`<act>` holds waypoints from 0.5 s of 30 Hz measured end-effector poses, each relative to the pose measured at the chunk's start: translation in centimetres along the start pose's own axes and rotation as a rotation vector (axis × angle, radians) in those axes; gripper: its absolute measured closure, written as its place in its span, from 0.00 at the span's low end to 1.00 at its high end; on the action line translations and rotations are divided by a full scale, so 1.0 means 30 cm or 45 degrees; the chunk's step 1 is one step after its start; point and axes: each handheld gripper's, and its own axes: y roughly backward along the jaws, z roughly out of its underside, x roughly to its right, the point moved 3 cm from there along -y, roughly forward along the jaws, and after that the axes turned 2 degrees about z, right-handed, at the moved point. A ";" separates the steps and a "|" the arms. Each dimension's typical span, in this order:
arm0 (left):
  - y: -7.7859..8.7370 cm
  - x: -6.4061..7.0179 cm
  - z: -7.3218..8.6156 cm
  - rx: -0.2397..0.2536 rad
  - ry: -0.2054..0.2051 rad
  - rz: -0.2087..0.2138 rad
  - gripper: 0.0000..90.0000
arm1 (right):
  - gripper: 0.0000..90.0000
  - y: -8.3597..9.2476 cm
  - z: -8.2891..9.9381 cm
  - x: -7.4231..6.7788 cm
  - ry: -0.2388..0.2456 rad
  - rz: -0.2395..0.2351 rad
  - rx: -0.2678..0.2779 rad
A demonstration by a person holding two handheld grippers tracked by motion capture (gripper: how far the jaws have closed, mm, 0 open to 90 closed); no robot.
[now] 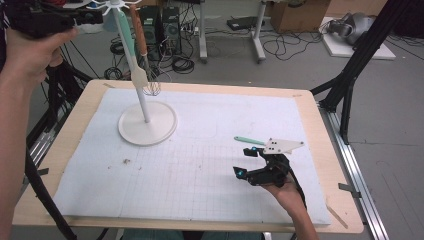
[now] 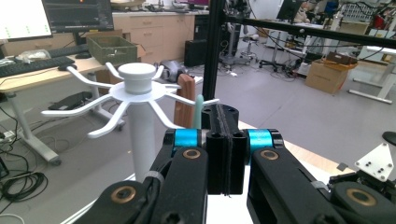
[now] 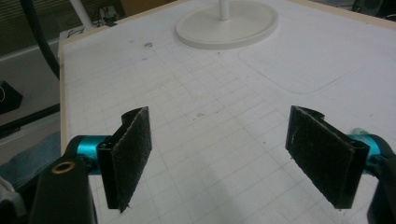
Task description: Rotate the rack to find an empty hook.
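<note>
A white utensil stand [image 1: 147,122] with a round base rises at the back left of the mat, and its hooked top [image 2: 137,79] is close in front of my left gripper. From the hooks hang a whisk with a wooden handle [image 1: 142,42] and a mint-green spatula [image 1: 128,47]. My left gripper [image 1: 85,19] is held high beside the stand's top, its pads [image 2: 224,140] pressed together with nothing between them. My right gripper [image 1: 246,162] rests low over the mat at the front right, jaws wide open and empty [image 3: 224,156]. A mint-green utensil handle [image 1: 247,141] lies just behind it.
A white gridded mat [image 1: 200,165] covers the wooden table [image 1: 75,125]. A few crumbs [image 1: 126,161] lie at the mat's left. Black frame legs [image 1: 350,75] stand off the table's right side, and cables and computer cases lie on the floor behind.
</note>
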 end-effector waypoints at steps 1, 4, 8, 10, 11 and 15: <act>0.000 -0.002 0.001 -0.003 -0.003 0.001 0.99 | 0.24 0.000 0.000 0.000 0.002 0.001 0.000; 0.002 -0.013 0.007 -0.010 0.005 -0.005 0.99 | 0.24 0.003 -0.001 -0.001 -0.003 0.003 0.007; 0.011 -0.032 0.015 -0.003 0.023 -0.018 0.99 | 0.24 0.008 0.001 0.002 -0.006 0.007 0.005; 0.016 -0.041 0.019 -0.007 0.025 -0.026 0.99 | 0.24 0.007 0.001 0.005 -0.002 0.009 0.010; 0.017 -0.045 0.021 -0.004 0.028 -0.028 0.99 | 0.24 0.007 0.001 0.006 -0.004 0.008 0.009; 0.025 -0.060 0.026 0.005 0.043 -0.032 0.99 | 0.24 0.005 0.002 0.006 -0.004 0.010 0.006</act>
